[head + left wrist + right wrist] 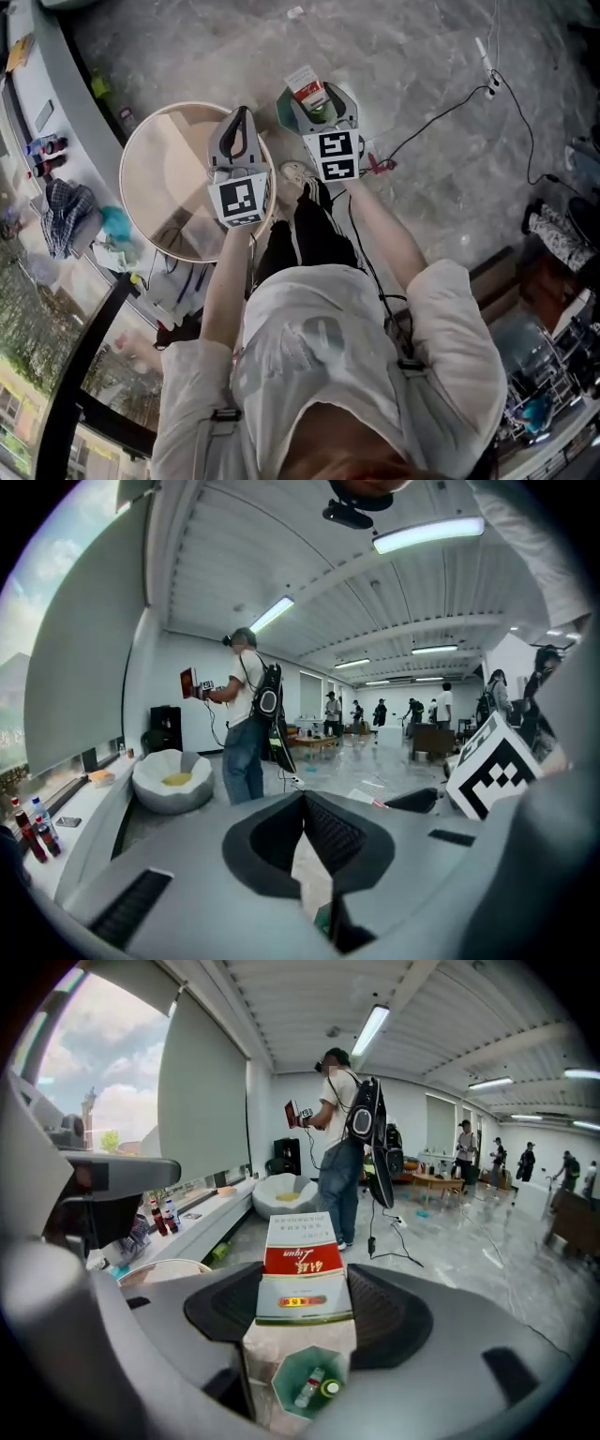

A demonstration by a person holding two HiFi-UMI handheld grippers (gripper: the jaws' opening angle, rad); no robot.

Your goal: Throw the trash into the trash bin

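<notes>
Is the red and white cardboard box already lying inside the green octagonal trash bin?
No, the red and white cardboard box is clamped between the right gripper's jaws, above the green octagonal trash bin.

I'm counting two grippers here, the left gripper (241,114) and the right gripper (322,94), each carrying one marker cube (237,200), and between them they are bringing along just one red-and-white carton (302,1269). One green trash bin (291,1372) is sitting on the floor with one small bottle (308,1387) lying in it, and one round table (155,187) is standing alongside. Three bottles (37,836) are lining the window ledge (89,803), one white beanbag (173,780) is sitting on the floor, one person with a backpack (342,1147) is standing close by, and at least five more people are standing far behind, too small for me to count surely.
</notes>
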